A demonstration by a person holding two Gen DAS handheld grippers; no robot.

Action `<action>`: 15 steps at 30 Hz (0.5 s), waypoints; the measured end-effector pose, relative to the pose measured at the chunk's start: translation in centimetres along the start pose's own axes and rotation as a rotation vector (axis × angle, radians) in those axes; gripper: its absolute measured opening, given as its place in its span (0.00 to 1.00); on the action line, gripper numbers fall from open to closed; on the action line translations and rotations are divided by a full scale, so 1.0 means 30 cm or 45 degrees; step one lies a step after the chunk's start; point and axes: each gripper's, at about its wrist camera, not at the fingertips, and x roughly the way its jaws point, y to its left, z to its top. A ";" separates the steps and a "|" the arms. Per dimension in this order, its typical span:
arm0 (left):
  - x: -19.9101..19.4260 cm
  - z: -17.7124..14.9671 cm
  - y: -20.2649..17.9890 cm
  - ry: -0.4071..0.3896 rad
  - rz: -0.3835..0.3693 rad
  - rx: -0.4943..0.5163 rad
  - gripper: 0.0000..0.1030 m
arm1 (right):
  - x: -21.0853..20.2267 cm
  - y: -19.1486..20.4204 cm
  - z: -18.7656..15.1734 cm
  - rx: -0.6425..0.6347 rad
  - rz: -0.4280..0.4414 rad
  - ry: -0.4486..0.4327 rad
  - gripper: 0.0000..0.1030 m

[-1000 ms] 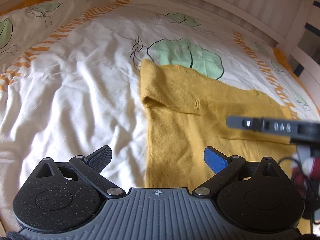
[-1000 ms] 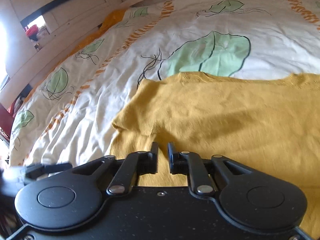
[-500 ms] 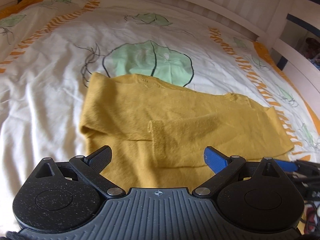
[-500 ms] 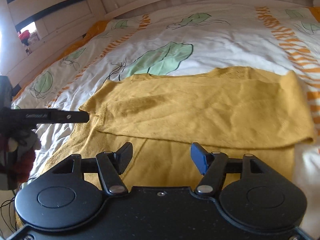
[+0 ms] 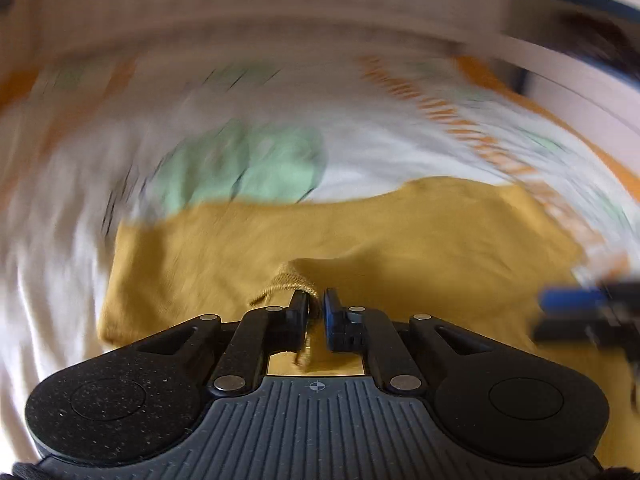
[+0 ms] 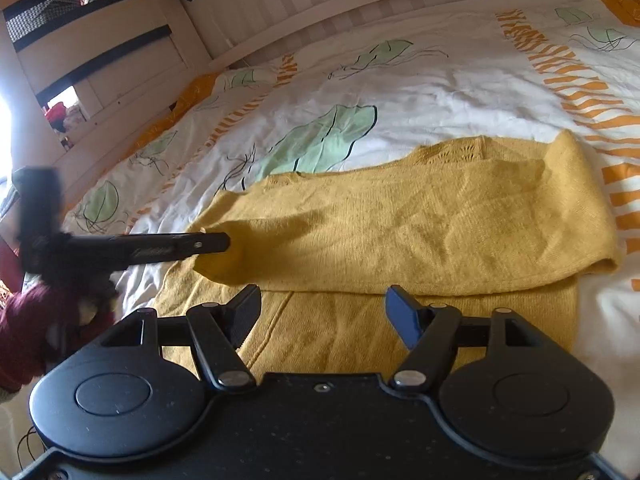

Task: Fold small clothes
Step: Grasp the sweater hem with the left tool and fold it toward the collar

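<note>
A mustard-yellow knitted sweater [image 6: 440, 220] lies flat on the bed, its upper part folded over the lower part as a long band. In the blurred left wrist view my left gripper [image 5: 316, 300] is shut on the ribbed sleeve cuff [image 5: 286, 280], which bunches up just ahead of the fingers. The right wrist view shows the left gripper [image 6: 222, 242] side-on at the band's left end. My right gripper [image 6: 324, 304] hovers over the sweater's near part; its jaws are opening, with nothing pinched between them. The right gripper [image 5: 580, 312] shows blurred at the right edge of the left wrist view.
The sweater rests on a white duvet [image 6: 420, 92] printed with green leaves and orange stripes. A white slatted bed rail [image 6: 320, 28] runs along the far side, with a bed end [image 6: 100, 80] at the left. A maroon sleeve [image 6: 24, 332] is at the left edge.
The left gripper moved right over the sweater and went from wide open to shut on the sleeve cuff. The right gripper went from nearly shut to open and drew back from the fold.
</note>
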 end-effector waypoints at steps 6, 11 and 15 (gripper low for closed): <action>0.095 -0.090 0.038 0.212 0.000 -0.158 0.09 | -0.002 -0.031 0.012 0.067 -0.009 -0.009 0.70; 0.102 -0.081 0.054 0.185 -0.018 -0.148 0.10 | 0.005 -0.034 0.013 0.075 -0.008 0.005 0.70; 0.113 -0.063 0.027 0.158 -0.001 -0.073 0.26 | 0.019 -0.028 0.010 0.070 -0.004 0.023 0.70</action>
